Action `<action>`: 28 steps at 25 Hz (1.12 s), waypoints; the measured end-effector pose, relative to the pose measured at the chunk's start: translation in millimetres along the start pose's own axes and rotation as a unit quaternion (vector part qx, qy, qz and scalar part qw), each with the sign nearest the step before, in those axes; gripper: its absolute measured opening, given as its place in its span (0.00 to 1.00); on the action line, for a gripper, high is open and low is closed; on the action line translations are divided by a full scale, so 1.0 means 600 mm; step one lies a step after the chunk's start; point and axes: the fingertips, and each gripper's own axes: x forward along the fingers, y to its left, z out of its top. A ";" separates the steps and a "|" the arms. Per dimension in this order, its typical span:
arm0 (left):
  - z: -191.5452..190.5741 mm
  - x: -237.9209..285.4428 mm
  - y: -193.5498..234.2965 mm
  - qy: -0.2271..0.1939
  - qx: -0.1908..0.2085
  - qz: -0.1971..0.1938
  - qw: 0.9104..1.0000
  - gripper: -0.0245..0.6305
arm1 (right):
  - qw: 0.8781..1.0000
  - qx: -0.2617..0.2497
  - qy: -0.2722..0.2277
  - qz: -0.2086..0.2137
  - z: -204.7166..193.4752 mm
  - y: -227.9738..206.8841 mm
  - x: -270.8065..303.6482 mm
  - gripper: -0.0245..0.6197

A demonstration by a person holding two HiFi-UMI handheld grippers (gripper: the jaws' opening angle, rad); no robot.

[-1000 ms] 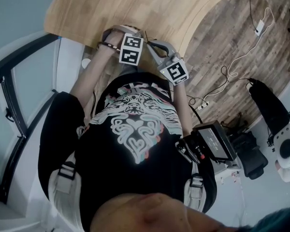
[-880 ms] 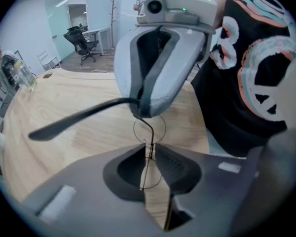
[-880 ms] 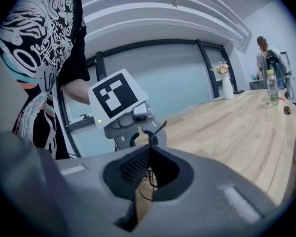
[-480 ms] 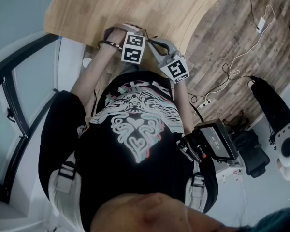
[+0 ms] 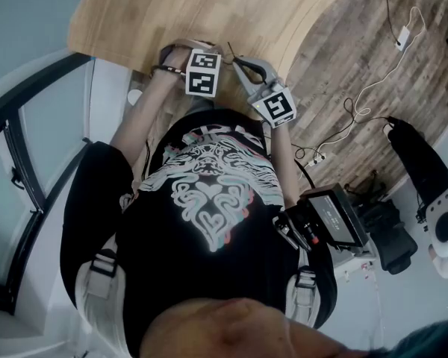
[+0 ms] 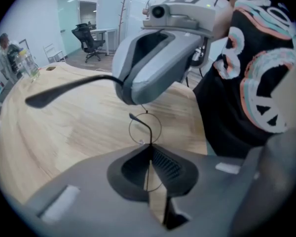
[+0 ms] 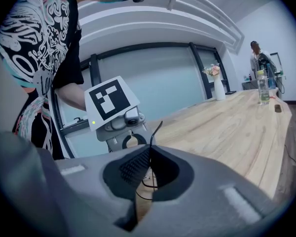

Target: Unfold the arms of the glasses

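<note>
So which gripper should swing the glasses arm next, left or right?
Right, probably. The right gripper is shut on the dark arm, which juts past its fingers; the left gripper is shut on the round wire rim, so it suits holding steady.

glasses (image 6: 145,129) | thin black wire, round lenses | being pinched by left claw (image 6: 149,149) and right claw (image 7: 149,149) | hovering over desk (image 6: 64,132) edge | arm tip pointing 11 o'clock
</note>
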 end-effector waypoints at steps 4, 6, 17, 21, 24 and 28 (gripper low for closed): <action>-0.001 -0.002 -0.008 -0.020 -0.017 -0.007 1.000 0.04 | 1.000 0.012 -0.004 -0.002 -0.001 -0.005 -0.007 0.04; -0.005 -0.002 -0.012 -0.023 -0.023 -0.008 0.999 0.04 | 1.000 0.015 -0.004 -0.003 -0.004 -0.007 -0.011 0.04; 0.009 -0.014 -0.011 -0.069 -0.060 -0.013 0.996 0.04 | 0.999 0.035 -0.024 -0.020 -0.011 -0.025 -0.030 0.04; 0.019 -0.031 -0.010 -0.099 -0.081 -0.012 0.992 0.04 | 0.998 0.050 -0.031 -0.026 -0.010 -0.030 -0.038 0.04; 0.027 -0.044 -0.005 -0.129 -0.104 -0.013 0.986 0.03 | 0.998 0.056 -0.026 -0.030 -0.019 -0.034 -0.042 0.04; 0.031 -0.055 0.002 -0.156 -0.128 -0.015 0.979 0.03 | 0.995 0.075 -0.044 -0.038 -0.024 -0.041 -0.049 0.04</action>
